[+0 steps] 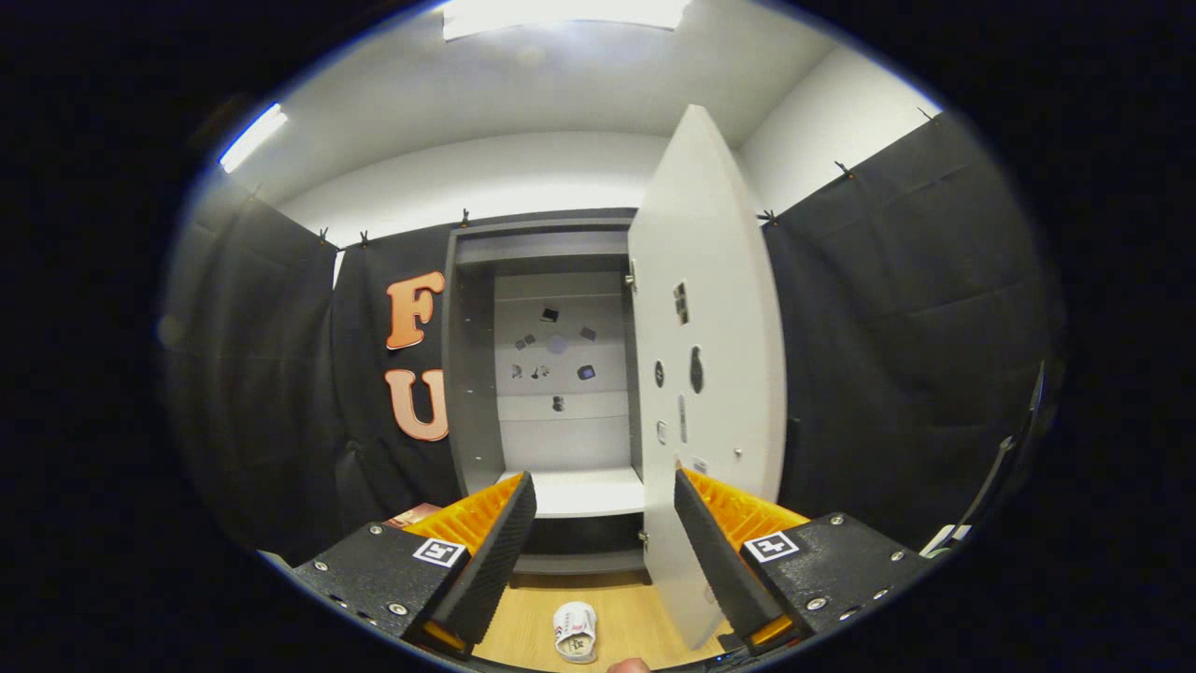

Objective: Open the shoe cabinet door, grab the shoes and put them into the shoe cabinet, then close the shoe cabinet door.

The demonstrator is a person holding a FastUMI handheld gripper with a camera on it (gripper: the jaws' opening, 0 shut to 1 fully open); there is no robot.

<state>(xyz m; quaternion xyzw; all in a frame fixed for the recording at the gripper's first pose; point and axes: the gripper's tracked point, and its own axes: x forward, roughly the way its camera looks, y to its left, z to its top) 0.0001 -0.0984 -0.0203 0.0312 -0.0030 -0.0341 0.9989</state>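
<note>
the door (707, 374) stands swung open and the cabinet (542, 374) shows a bare white shelf (584, 491), so your step looks like the grab. your tool (605, 528) is spread wide and holds nothing. the shoe (575, 633) lies on the floor (523, 626) below and between the fingers, near the foot of the cabinet. tip the tool down, centre the shoe between the fingers, and pinch across its sides. keep clear of the door's edge by the right finger.
</note>
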